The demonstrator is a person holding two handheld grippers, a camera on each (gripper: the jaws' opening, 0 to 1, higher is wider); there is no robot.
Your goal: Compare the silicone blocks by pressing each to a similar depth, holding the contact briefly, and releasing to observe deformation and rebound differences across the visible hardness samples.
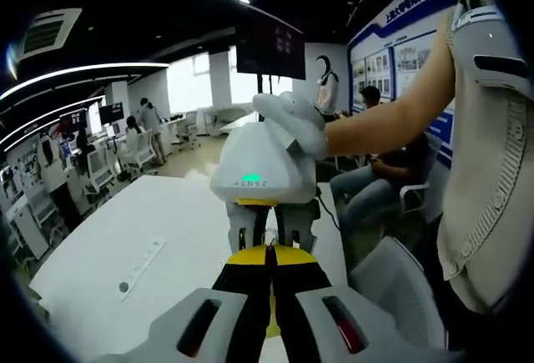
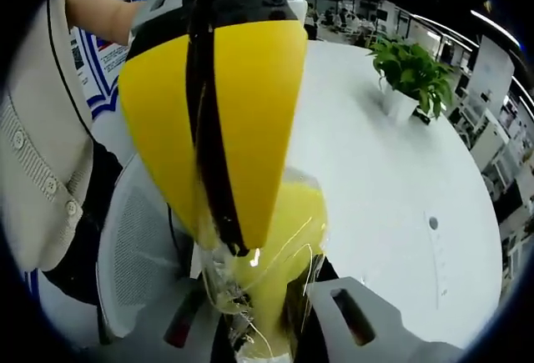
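Observation:
A yellow silicone block [image 2: 288,238] in clear wrap stands between my right gripper's [image 2: 271,334] own jaws, which are shut on it. My left gripper [image 2: 240,248] comes in from above, its yellow jaws closed along a black seam, tips touching the block's top. In the left gripper view my left gripper [image 1: 269,251] is shut, with its tips against the yellow block [image 1: 250,256]. Facing it is the white right gripper [image 1: 271,228], held by a gloved hand [image 1: 292,117].
A white table [image 2: 392,179] lies below, with a potted plant [image 2: 413,71] at its far side. A white mesh chair [image 2: 138,250] stands by the person's cardigan [image 1: 492,171]. A seated person [image 1: 375,171] and office desks [image 1: 83,171] are behind.

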